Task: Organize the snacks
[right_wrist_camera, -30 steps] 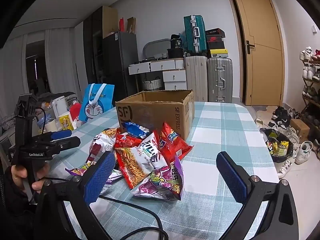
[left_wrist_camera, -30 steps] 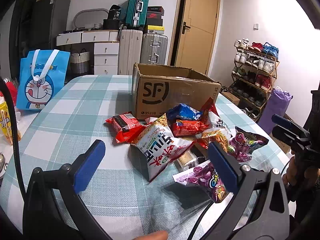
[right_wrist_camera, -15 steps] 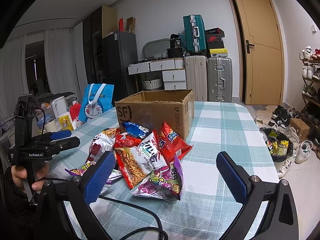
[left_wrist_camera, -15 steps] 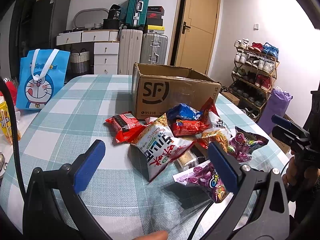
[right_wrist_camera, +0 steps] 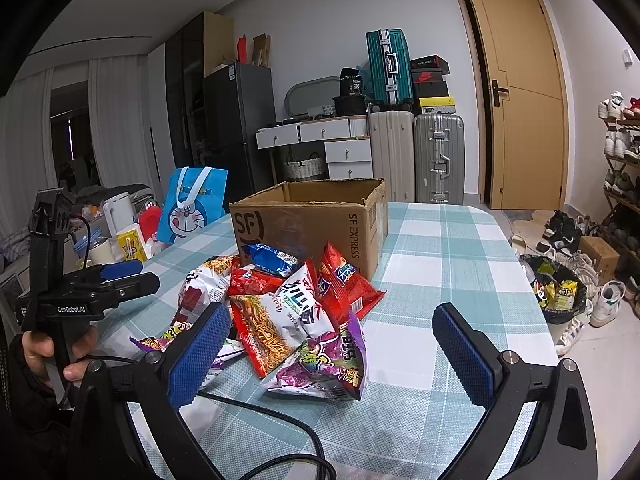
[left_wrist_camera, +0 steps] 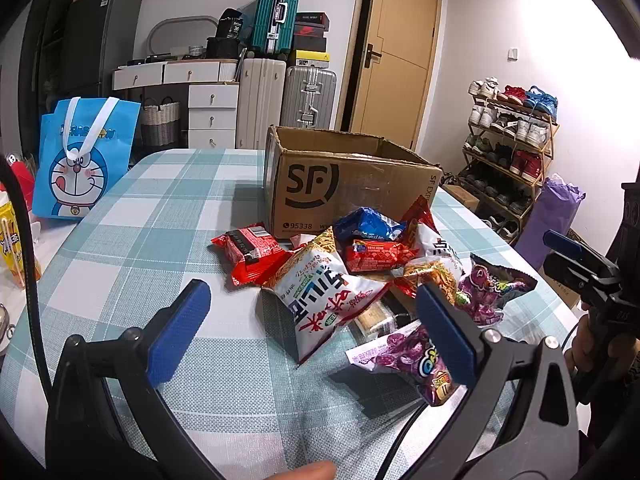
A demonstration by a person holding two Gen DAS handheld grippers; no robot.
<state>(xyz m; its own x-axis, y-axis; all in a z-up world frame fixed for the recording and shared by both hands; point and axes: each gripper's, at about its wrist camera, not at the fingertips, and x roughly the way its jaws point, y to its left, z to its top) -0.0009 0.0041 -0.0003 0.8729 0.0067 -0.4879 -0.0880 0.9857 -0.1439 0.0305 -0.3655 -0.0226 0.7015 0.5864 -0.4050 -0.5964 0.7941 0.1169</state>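
Observation:
A heap of snack bags lies on the checked tablecloth in front of an open cardboard box (left_wrist_camera: 352, 188) (right_wrist_camera: 312, 224). In the heap are a white noodle bag (left_wrist_camera: 324, 296), a red bag (left_wrist_camera: 248, 252), a blue packet (left_wrist_camera: 368, 226) and purple candy bags (left_wrist_camera: 408, 360) (right_wrist_camera: 324, 364). My left gripper (left_wrist_camera: 316, 332) hovers open just short of the heap with nothing between its blue pads. My right gripper (right_wrist_camera: 332, 352) is open too, on the heap's other side, with the purple bag seen between its fingers. Each gripper shows in the other's view, held by a hand.
A blue cartoon tote bag (left_wrist_camera: 80, 160) stands at the table's left edge, beside yellow cartons (right_wrist_camera: 130, 244) and cups. A black cable (right_wrist_camera: 280, 420) trails across the cloth near the right gripper. Suitcases, drawers, a door and a shoe rack (left_wrist_camera: 512, 140) stand beyond the table.

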